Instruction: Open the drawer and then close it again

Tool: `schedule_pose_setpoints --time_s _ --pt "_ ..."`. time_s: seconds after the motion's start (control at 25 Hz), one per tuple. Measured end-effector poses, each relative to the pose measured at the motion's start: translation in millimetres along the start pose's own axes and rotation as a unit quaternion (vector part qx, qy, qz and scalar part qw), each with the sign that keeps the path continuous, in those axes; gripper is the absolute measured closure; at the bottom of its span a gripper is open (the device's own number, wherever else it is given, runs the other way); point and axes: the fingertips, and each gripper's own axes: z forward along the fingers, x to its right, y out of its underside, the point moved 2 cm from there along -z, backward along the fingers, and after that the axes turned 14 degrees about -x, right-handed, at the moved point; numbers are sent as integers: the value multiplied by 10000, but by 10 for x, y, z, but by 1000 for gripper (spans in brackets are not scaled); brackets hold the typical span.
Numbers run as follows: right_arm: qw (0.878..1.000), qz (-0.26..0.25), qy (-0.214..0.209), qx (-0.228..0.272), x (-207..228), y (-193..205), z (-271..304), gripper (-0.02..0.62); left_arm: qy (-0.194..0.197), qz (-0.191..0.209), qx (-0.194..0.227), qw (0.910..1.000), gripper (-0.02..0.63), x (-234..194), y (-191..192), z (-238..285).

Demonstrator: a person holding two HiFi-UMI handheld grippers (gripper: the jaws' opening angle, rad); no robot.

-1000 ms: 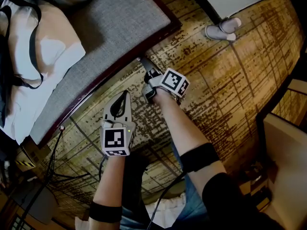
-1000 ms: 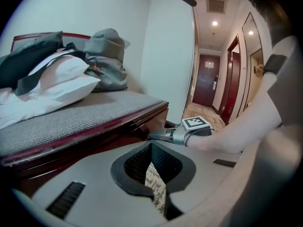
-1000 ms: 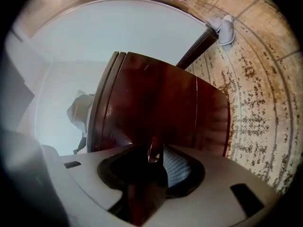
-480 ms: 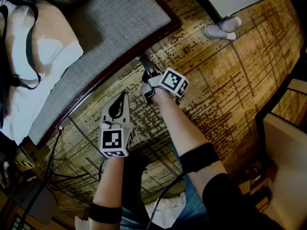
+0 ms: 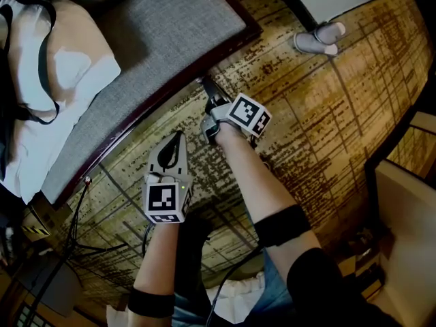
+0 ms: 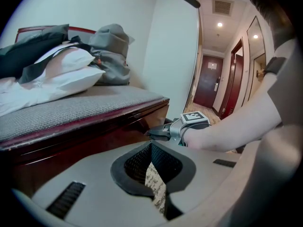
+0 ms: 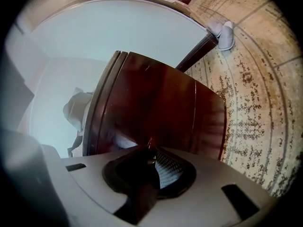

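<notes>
The drawer front (image 7: 156, 108) is dark red wood under the grey-cushioned bench (image 5: 163, 39); it also shows in the left gripper view (image 6: 94, 141). My right gripper (image 5: 206, 89) reaches to the bench's lower edge. Its jaws have just been closing, and a dark piece of the drawer's edge sits between them (image 7: 150, 150). The left gripper view shows it against the wood (image 6: 163, 131). My left gripper (image 5: 178, 138) hangs over the patterned carpet, a little back from the bench, shut with nothing in it (image 6: 151, 150).
A white pillow (image 5: 61, 67) and a grey bag (image 6: 111, 46) lie on the bench. A pair of pale slippers (image 5: 317, 38) stands by the wall. Cables (image 5: 88, 210) trail over the carpet at left. Pale furniture (image 5: 402, 203) stands at right.
Both hands keep their places by the bench. The head view has shifted very slightly.
</notes>
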Motion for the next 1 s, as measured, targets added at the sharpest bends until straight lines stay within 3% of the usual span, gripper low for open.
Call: schedule_pose_setpoints --time_s 0.2,0.32,0.6,0.72,0.88,1.0 --pt "9999 -68 120 -92 14 21 -47 526 42 -127 -20 9999 606 28 -79 -71" --pt "9997 -84 162 -134 38 55 -122 526 46 10 -21 10000 606 26 -35 -86" --pt "9995 21 266 -180 143 185 -423 525 285 -50 -71 9996 606 331 -156 -213" --pt "9990 87 370 -219 205 270 -606 525 394 51 -131 9991 606 470 -141 -291" --pt "9983 113 511 -250 297 377 -885 522 615 475 -178 9968 606 669 -51 -377" --pt "9976 150 630 -255 357 465 -1100 522 665 352 -236 9969 606 814 -61 -483"
